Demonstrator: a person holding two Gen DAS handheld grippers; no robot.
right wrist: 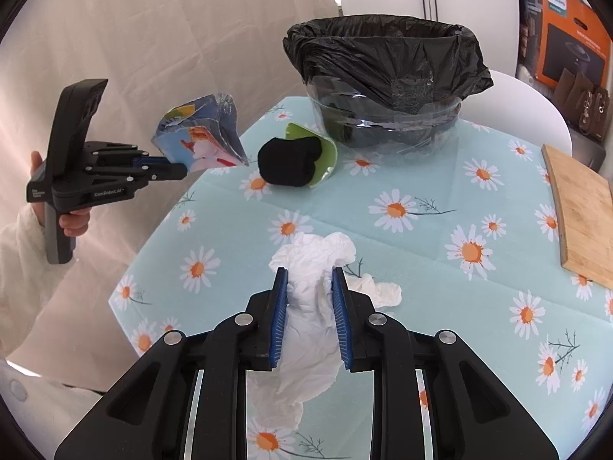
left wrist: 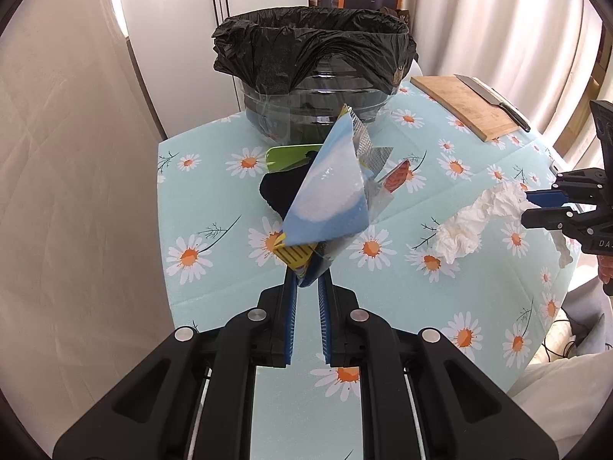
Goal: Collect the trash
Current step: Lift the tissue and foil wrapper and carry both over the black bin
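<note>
My left gripper point(left wrist: 307, 274) is shut on a crumpled blue snack wrapper point(left wrist: 329, 195) and holds it above the table; it shows at the left of the right wrist view point(right wrist: 199, 140). My right gripper point(right wrist: 308, 274) is shut on a crumpled white tissue point(right wrist: 310, 295), also seen in the left wrist view point(left wrist: 471, 222). A bin lined with a black bag point(left wrist: 314, 61) point(right wrist: 387, 76) stands at the table's far side. A black sock ball point(right wrist: 287, 165) and a green wrapper point(right wrist: 325, 149) lie in front of the bin.
The table has a light blue daisy-print cloth point(right wrist: 421, 230). A wooden cutting board point(right wrist: 586, 211) with a knife point(left wrist: 494, 101) lies at the right. White curtains hang behind; an orange box point(right wrist: 571, 53) stands at back right.
</note>
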